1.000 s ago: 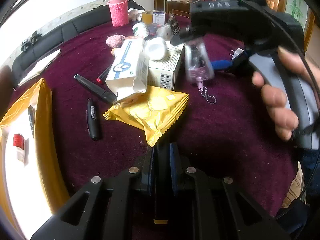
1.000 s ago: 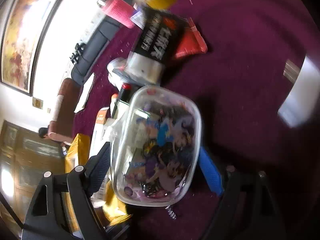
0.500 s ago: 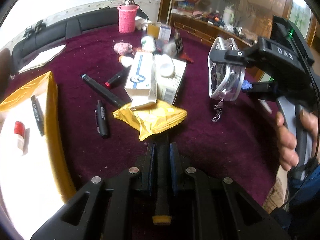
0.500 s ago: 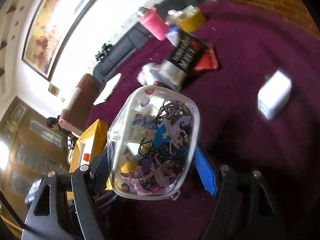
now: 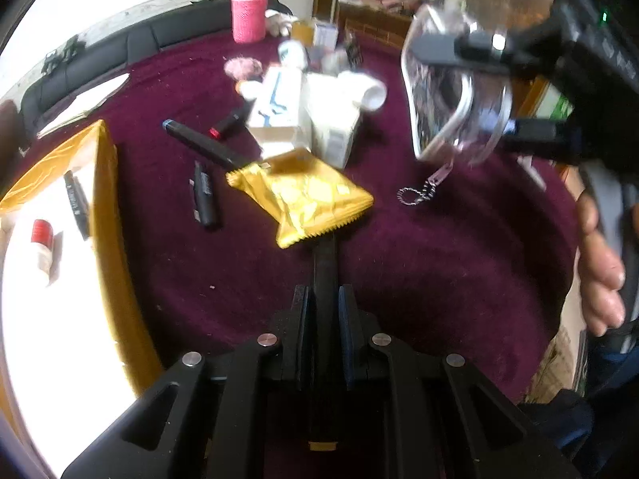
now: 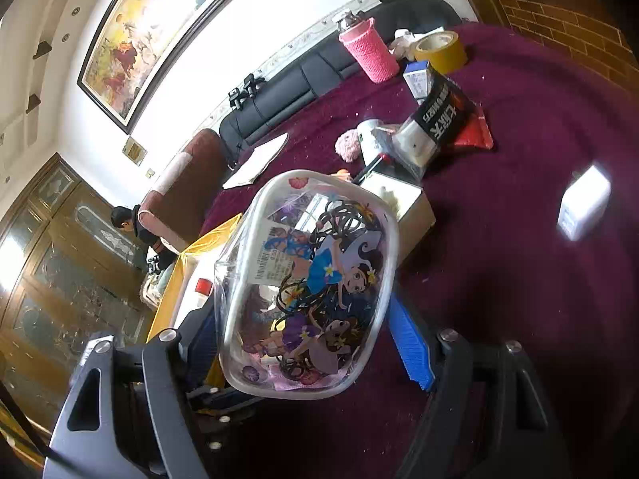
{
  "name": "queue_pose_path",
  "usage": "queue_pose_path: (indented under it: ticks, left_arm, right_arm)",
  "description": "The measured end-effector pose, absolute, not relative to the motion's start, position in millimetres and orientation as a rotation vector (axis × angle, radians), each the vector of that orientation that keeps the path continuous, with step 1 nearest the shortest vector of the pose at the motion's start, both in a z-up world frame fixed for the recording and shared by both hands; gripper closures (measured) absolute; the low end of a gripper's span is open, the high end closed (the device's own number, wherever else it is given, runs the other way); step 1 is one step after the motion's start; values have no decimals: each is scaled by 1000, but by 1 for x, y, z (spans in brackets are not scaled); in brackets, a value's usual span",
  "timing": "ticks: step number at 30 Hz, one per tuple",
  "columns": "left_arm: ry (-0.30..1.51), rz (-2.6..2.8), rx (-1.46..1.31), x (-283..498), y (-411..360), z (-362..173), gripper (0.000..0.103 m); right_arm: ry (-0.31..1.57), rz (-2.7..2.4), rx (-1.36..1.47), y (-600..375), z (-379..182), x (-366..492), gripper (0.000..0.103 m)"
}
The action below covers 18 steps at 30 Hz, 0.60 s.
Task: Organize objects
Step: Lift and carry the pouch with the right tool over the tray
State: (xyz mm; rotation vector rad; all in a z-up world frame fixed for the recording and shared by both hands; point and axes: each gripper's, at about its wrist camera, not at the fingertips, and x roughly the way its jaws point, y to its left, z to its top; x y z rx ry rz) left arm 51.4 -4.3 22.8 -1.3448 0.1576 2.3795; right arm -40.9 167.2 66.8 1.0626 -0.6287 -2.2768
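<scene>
A clear zip pouch (image 6: 311, 279) printed with cartoon girls hangs in the air above the maroon table, its chain pull (image 5: 415, 193) dangling. My right gripper (image 6: 307, 319) is shut on it, a blue pad on each side. The left wrist view shows that gripper (image 5: 479, 92) and the pouch (image 5: 451, 111) at the upper right, with a person's hand (image 5: 603, 275) on the handle. My left gripper (image 5: 323, 295) is shut on a black pen (image 5: 324, 263) that points toward a yellow snack packet (image 5: 303, 195).
A yellow-rimmed box (image 5: 104, 183) at the left holds a red-capped tube (image 5: 42, 247) and a pen. White cartons (image 5: 279, 107), two black markers (image 5: 203, 195), a pink cup (image 5: 247, 16), a tape roll (image 6: 439, 50), a black bag (image 6: 435, 119) and a white charger (image 6: 583, 207) lie around.
The right gripper has lifted the pouch and rolled it more upright, moving it from the table's middle toward the upper right of the left wrist view. The left gripper has barely moved.
</scene>
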Motion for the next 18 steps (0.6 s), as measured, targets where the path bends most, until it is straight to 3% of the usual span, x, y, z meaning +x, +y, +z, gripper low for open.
queue_pose_path:
  ticks: [6,18]
  left_arm:
    - [256,2407,-1342,50,12,15,91]
    - [-124,2342,-1217,84,-55,49,91]
  right_arm:
    - [-598,-2269,1069,167,68,-33,28]
    - [-515,-2220,1055,147,74,-20,28]
